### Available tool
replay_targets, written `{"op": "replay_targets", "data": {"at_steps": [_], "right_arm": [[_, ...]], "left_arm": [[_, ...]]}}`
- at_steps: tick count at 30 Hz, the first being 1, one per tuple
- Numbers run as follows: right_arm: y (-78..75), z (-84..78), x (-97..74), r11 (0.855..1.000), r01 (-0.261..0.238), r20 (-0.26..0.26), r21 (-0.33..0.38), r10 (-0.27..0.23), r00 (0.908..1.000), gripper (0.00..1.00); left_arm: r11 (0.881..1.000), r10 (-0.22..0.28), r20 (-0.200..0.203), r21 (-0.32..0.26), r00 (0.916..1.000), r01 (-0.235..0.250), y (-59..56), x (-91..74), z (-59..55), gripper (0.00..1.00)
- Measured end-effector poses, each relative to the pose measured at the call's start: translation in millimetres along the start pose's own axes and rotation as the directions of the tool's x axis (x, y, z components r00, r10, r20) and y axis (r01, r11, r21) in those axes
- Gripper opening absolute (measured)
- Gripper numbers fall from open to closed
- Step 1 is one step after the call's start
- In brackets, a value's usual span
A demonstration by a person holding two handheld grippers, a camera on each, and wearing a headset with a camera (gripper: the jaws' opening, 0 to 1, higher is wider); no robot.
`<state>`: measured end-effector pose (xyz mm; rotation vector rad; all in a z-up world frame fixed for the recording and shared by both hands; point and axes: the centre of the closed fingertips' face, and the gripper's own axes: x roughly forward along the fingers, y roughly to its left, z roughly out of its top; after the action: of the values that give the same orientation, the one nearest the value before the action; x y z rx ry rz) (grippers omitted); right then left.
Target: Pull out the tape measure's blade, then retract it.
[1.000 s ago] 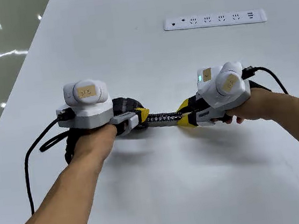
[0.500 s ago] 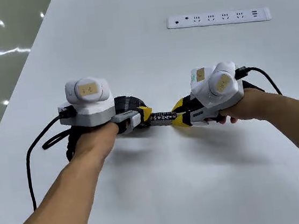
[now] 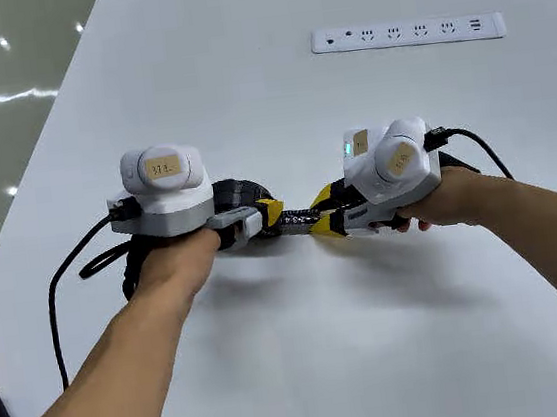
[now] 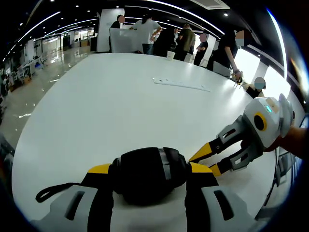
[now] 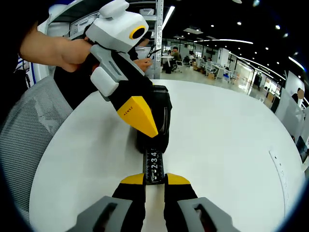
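The tape measure (image 3: 241,197) is a black case held just above the white table (image 3: 374,338), near the middle of the head view. The left gripper (image 3: 259,216) comes in from 9 o'clock, and its yellow-tipped fingers (image 3: 269,212) are clamped on the case's two sides. In the left gripper view the case (image 4: 145,181) sits between that gripper's (image 4: 149,170) tips, and a black strap (image 4: 53,192) trails off toward 8 o'clock.

A short run of blade (image 3: 298,217) leaves the case toward 3 o'clock. Its end is pinched between the nearly closed fingers of the right gripper (image 3: 325,215). In the right gripper view the blade (image 5: 154,164) is dark with pale numerals reading 2, 3, 4, and it runs from the case (image 5: 158,121) at 12 o'clock down into the right gripper's (image 5: 154,181) yellow tips. The left gripper's yellow finger (image 5: 137,115) lies across the case there, and the small print on it is too fine to read.

Each gripper has a tan sticker (image 3: 163,167) on top. Its writing is too small to make out.

Black cables (image 3: 66,283) hang from the left gripper toward 7 o'clock. A white power strip (image 3: 408,34) lies flat on the table at 1 o'clock, well apart from the tape measure. It also appears in the left gripper view (image 4: 181,84), with people (image 4: 145,29) standing beyond the table's far edge.
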<state>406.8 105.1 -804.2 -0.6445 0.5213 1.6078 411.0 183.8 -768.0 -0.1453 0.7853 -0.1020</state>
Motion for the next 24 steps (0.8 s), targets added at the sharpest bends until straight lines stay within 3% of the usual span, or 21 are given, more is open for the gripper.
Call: {"op": "replay_targets", "data": {"at_steps": [24], "right_arm": [[1.7,18.3,19.3,1.0,-0.004,0.004,-0.021,0.004,1.0,0.11]], "left_arm": [[1.0,-0.015,-0.005,-0.008,0.9999,0.015,0.5,-0.1,-0.2,0.55]]}}
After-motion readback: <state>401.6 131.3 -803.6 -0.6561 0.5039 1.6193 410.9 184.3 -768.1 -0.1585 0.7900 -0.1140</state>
